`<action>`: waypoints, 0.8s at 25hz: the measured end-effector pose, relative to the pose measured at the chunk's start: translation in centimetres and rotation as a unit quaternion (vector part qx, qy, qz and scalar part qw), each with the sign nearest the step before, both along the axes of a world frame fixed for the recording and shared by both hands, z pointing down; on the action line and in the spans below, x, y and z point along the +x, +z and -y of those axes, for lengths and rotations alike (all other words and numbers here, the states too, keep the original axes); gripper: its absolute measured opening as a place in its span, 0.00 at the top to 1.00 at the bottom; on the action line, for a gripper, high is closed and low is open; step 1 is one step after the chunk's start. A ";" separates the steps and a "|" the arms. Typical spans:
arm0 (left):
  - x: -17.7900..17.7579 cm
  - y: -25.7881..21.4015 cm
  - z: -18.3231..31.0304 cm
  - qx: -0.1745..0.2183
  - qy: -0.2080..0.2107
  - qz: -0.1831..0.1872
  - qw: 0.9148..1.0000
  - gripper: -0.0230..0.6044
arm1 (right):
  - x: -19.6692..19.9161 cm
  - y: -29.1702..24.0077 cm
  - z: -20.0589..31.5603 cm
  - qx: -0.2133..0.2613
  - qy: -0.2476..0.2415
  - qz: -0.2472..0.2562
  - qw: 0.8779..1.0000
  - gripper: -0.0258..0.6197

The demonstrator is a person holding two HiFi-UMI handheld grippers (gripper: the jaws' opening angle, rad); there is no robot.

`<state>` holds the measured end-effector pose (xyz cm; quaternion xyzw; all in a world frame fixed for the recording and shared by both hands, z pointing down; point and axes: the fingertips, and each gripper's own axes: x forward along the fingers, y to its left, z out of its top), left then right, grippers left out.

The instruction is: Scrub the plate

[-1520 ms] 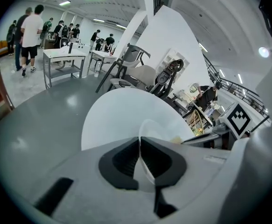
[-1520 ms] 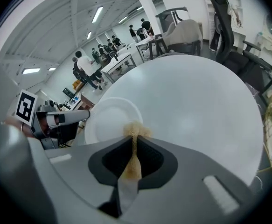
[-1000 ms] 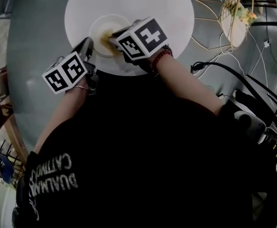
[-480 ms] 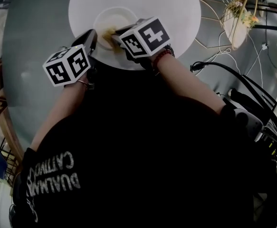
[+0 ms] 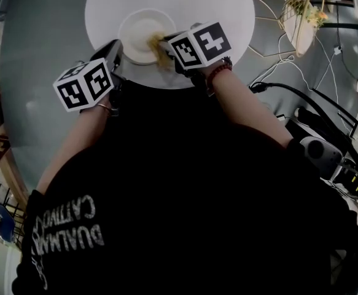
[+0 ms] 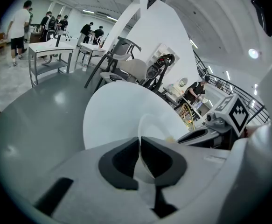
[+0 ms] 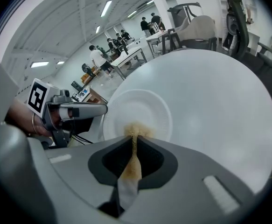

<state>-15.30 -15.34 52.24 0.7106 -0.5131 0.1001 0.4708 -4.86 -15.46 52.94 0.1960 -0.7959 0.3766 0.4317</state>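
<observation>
Plate scrub in progress: the plate (image 5: 137,29) is sitting on the round white desk (image 5: 225,11), upper middle of the head view.

It's looking thin, rigid and slick, probably light too, so I'm guessing it's going to be skating around unless someone's pinning it, and the rim is the only sane place to grab. That's where the left tongs (image 6: 139,143) are pinching it, on the lower-left edge. The right tongs (image 7: 134,141) are pressing together on a tan scrub pad (image 7: 136,129), which is sitting against the plate's lower-right part. Can't tell the material; if it's ceramic, it's chippable.
</observation>
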 end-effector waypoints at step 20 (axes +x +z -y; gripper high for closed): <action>-0.4 -0.4 -0.9 0.031 0.022 -0.018 0.999 0.94 | -0.5 -3.7 1.1 0.075 0.060 0.030 0.995 0.90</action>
